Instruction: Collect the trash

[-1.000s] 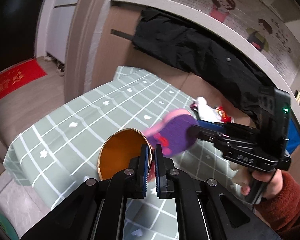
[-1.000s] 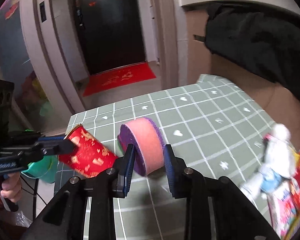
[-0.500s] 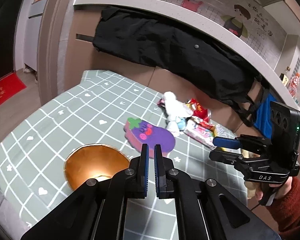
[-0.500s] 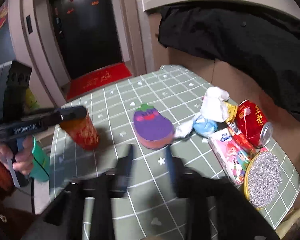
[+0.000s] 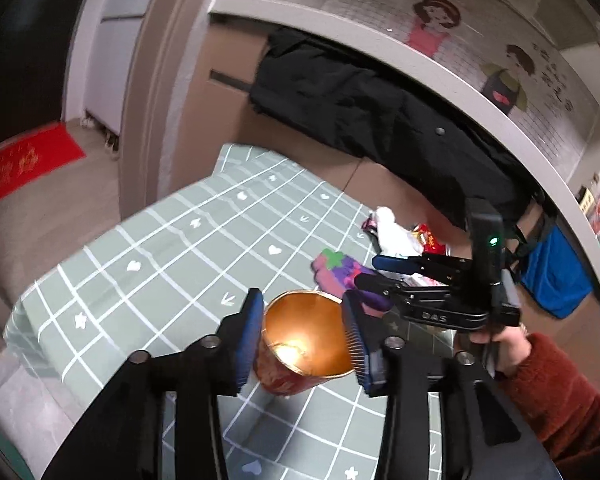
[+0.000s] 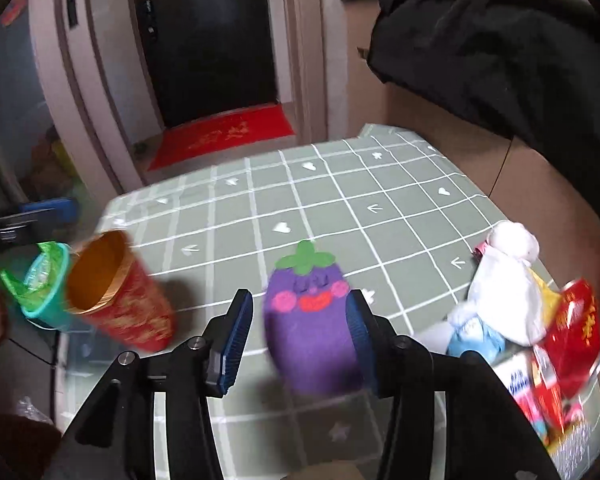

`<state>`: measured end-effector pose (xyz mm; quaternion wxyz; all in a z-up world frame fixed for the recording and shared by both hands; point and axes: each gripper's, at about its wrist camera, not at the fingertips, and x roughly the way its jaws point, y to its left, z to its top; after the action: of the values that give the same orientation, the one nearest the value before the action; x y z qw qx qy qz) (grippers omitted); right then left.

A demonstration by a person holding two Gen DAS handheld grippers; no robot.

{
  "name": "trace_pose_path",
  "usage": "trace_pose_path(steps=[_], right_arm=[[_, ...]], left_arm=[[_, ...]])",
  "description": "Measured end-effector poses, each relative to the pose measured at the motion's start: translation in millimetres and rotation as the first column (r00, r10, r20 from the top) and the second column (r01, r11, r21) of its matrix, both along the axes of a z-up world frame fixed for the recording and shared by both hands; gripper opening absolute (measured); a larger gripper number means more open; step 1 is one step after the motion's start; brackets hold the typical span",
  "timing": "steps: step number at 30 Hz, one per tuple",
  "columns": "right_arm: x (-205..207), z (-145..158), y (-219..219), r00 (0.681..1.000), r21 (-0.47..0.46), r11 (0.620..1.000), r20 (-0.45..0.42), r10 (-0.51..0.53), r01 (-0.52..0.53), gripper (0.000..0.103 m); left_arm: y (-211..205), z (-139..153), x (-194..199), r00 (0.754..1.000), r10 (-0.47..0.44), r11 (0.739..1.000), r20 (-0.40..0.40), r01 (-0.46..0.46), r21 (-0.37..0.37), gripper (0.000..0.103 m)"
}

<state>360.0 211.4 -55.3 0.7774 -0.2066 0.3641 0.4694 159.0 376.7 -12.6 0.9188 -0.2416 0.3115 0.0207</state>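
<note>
A red paper cup (image 5: 305, 338) with a gold inside stands tilted on the green checked tablecloth (image 5: 188, 248), between the jaws of my open left gripper (image 5: 304, 334). It also shows in the right wrist view (image 6: 120, 292). A purple eggplant-shaped sponge (image 6: 310, 320) lies on the cloth between the jaws of my open right gripper (image 6: 300, 336); the sponge also shows in the left wrist view (image 5: 340, 270). A pile of trash sits at the right: white crumpled paper (image 6: 508, 280), a red can (image 6: 576, 320) and snack packets (image 6: 540, 392).
A small teal bin with a green bag (image 6: 40, 284) stands off the table's left edge. A black coat (image 5: 380, 120) hangs over the counter behind. A red doormat (image 6: 224, 136) lies on the floor by the dark door.
My left gripper was shut by the cup's rim; its jaws have opened and now stand either side of the cup. My right gripper has moved in around the sponge lying on the cloth.
</note>
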Motion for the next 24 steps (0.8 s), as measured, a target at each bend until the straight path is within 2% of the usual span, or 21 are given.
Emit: trace_pose_path(steps=[2,6,9,10,12,14,16,19,21,24], right_arm=[[5.9,-10.6,1.1,1.000,-0.017,1.000,-0.026,-0.016,0.016,0.047],[7.7,-13.6,-4.9,0.998,0.016,1.000,-0.063,-0.015,0.016,0.053],[3.4,-15.7,0.0,1.000,-0.013,1.000,-0.025,0.015,-0.015,0.058],[1.7,-17.3,3.0,1.000,-0.041,0.999,0.004,0.014,-0.014,0.061],[-0.9,-19.2,6.4,0.998,-0.087,0.996,0.065,0.006,-0.001,0.062],[0.9,-18.8,3.6,0.999,-0.073,0.997,0.053,0.004,0.000,0.062],[4.8,-18.5,-0.9,1.000,-0.056,0.998,0.027,0.001,0.000,0.063],[8.0,-20.1,-2.4,1.000,-0.064,0.998,0.002,0.009,-0.009,0.065],[8.8,-20.9,-1.7,1.000,-0.072,0.997,-0.006,0.014,-0.014,0.067],[15.0,-28.8,1.4,0.999,-0.111,0.994,-0.046,-0.001,-0.004,0.069]], left_arm=[[5.8,-6.9,-0.2,1.000,-0.006,0.999,-0.023,0.005,-0.039,0.049],[2.7,-18.5,5.0,0.998,-0.011,0.999,-0.057,0.009,-0.036,0.050],[-2.4,-28.7,12.7,0.996,-0.009,0.999,-0.091,0.006,-0.033,0.050],[-2.6,-30.7,15.6,0.995,-0.006,0.999,-0.099,0.003,-0.033,0.050],[-2.7,-36.3,20.1,0.993,0.011,0.999,-0.119,-0.016,-0.040,0.050],[-0.9,-40.9,24.3,0.989,0.030,0.998,-0.142,-0.039,-0.058,0.049],[0.2,-43.2,28.6,0.989,0.029,0.996,-0.147,-0.041,-0.080,0.033],[-3.6,-39.1,30.9,0.990,0.027,0.998,-0.135,-0.035,-0.054,0.017],[-7.8,-33.3,30.6,0.992,0.023,0.999,-0.121,-0.027,-0.027,0.012],[-14.0,-22.4,29.5,0.995,0.032,0.999,-0.097,-0.031,0.016,0.011]])
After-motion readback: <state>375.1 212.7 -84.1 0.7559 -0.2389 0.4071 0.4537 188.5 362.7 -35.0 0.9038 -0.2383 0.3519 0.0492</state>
